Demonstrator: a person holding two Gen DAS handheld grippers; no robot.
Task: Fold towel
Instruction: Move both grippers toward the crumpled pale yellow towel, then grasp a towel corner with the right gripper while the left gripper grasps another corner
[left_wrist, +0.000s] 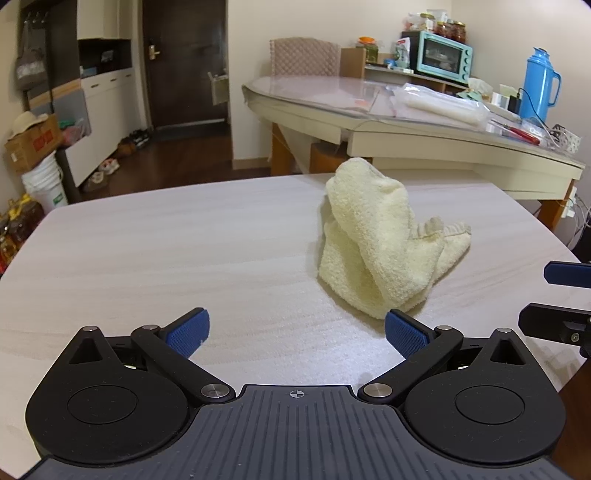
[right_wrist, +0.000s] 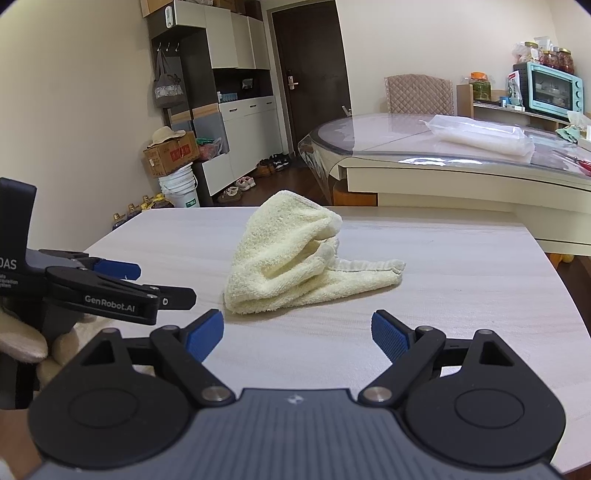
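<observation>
A pale yellow towel (left_wrist: 384, 243) lies crumpled in a heap on the light wood-grain table (left_wrist: 166, 236); it also shows in the right wrist view (right_wrist: 291, 266). My left gripper (left_wrist: 297, 330) is open and empty, low over the table, with the towel just ahead and right of its right pad. My right gripper (right_wrist: 297, 332) is open and empty, a short way in front of the towel. The left gripper also shows at the left of the right wrist view (right_wrist: 122, 284), and the right gripper's fingers (left_wrist: 565, 273) show at the right edge of the left wrist view.
Behind the table stands a cream dining table (left_wrist: 424, 122) with a glass top, a plastic bag, a blue thermos (left_wrist: 541, 79) and a teal oven (left_wrist: 443, 55). Boxes, a bucket and shoes sit along the cabinets (right_wrist: 177, 177) at the left.
</observation>
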